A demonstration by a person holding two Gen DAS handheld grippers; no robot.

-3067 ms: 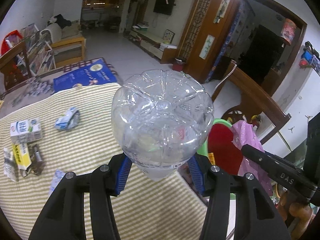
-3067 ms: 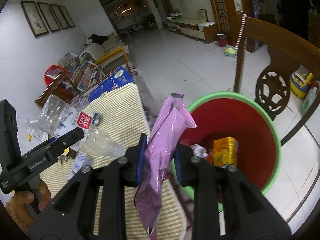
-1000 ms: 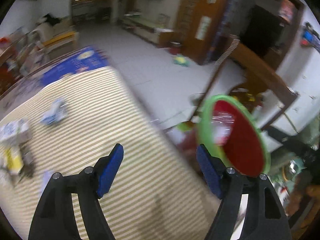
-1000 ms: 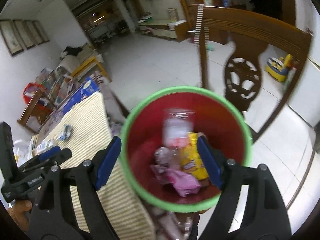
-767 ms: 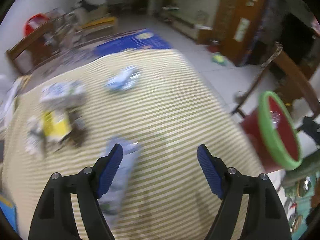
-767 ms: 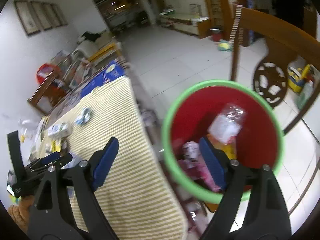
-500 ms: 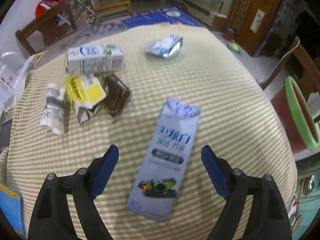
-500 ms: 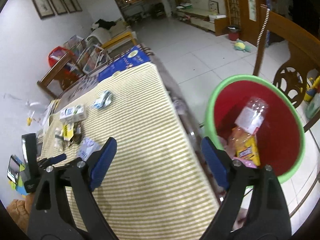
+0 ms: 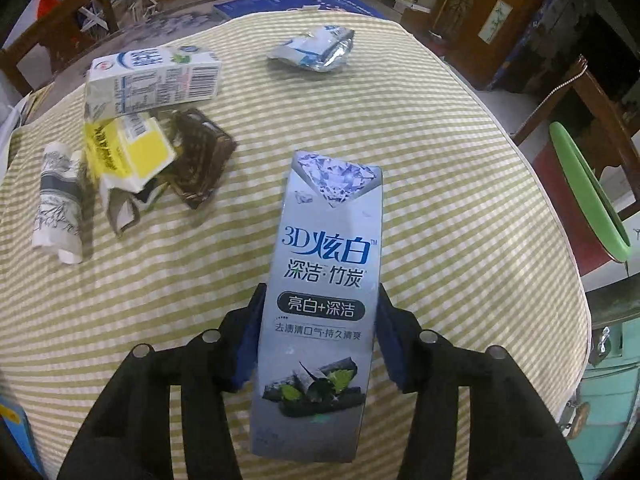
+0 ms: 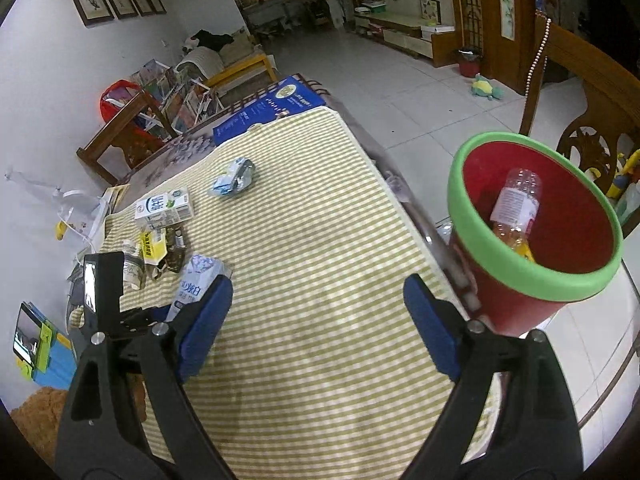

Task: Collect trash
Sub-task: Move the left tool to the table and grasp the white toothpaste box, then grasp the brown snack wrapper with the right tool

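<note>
Left wrist view: our left gripper [image 9: 318, 336] has just closed on the toothpaste box [image 9: 324, 296], pads pressing its sides. Our right gripper [image 10: 318, 320] gapes empty near the table's [image 10: 320, 240] bin-side edge.

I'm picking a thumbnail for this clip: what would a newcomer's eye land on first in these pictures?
First the silver-blue toothpaste box, lying on the striped tablecloth with the left gripper closed on its sides. Next the red bin with its green rim, beside the table's right edge, a plastic bottle inside. The right gripper hangs open over the cloth.
</note>
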